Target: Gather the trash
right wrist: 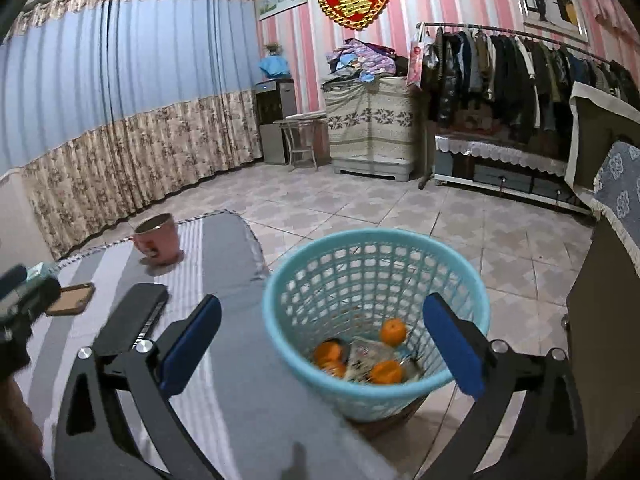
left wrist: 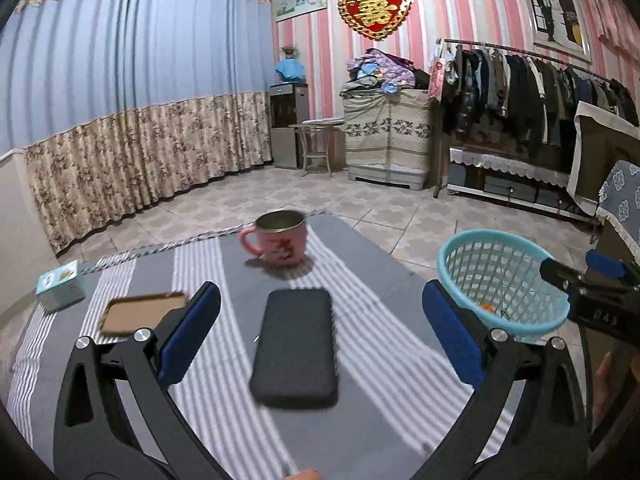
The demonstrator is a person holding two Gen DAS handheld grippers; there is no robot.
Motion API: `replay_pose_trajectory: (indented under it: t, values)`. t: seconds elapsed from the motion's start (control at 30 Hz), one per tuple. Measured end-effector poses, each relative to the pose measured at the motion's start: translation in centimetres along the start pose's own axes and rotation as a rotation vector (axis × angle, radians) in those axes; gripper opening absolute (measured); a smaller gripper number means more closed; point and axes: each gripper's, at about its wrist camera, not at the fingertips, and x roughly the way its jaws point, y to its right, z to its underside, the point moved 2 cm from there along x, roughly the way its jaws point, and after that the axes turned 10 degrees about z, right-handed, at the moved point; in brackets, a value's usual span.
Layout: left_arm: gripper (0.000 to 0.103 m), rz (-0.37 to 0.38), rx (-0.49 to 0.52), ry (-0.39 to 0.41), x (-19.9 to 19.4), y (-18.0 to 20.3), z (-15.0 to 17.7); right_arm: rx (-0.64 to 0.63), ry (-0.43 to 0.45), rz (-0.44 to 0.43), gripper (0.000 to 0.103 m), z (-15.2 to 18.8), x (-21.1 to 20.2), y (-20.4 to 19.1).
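Both my grippers are spread wide, holding nothing. Left wrist view: left gripper (left wrist: 320,326) frames a black phone (left wrist: 296,346) at centre, turquoise basket (left wrist: 500,280) at right. Right wrist view: right gripper (right wrist: 322,334) above that basket, oranges (right wrist: 386,372) and a wrapper (right wrist: 366,354) lying inside, lower centre.

Wrapper (right wrist: 366,354) among oranges (right wrist: 393,332) in basket (right wrist: 352,240), blurred, its print unreadable.

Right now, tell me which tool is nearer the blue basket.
Right. The right tool hangs above the basket; the left tool hangs over the table's black case.
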Motion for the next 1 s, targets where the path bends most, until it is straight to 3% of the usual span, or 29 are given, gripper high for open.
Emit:
replay_pose_trajectory:
  t: [0.1, 0.43, 0.77, 1.0]
  values:
    - [0.098, -0.027, -0.01, 0.009, -1.8, -0.7, 1.1, 0.01, -0.015, -0.01, 0.099, 0.7, -1.3, -1.3]
    - [0.098, -0.048, -0.054, 0.031, -6.3, -1.9, 3.2, -0.08, 0.063, -0.03, 0.099, 2.4, -6.9, -5.0]
    - [0.098, -0.063, -0.068, 0.066, -8.4, -3.1, 3.4, -0.1, 0.134, -0.024, 0.099, 2.3, -9.6, -6.1]
    - [0.098, -0.067, -0.042, 0.091, -9.2, -2.9, 3.3, -0.095, 0.126, -0.051, 0.099, 2.6, -9.6, -6.7]
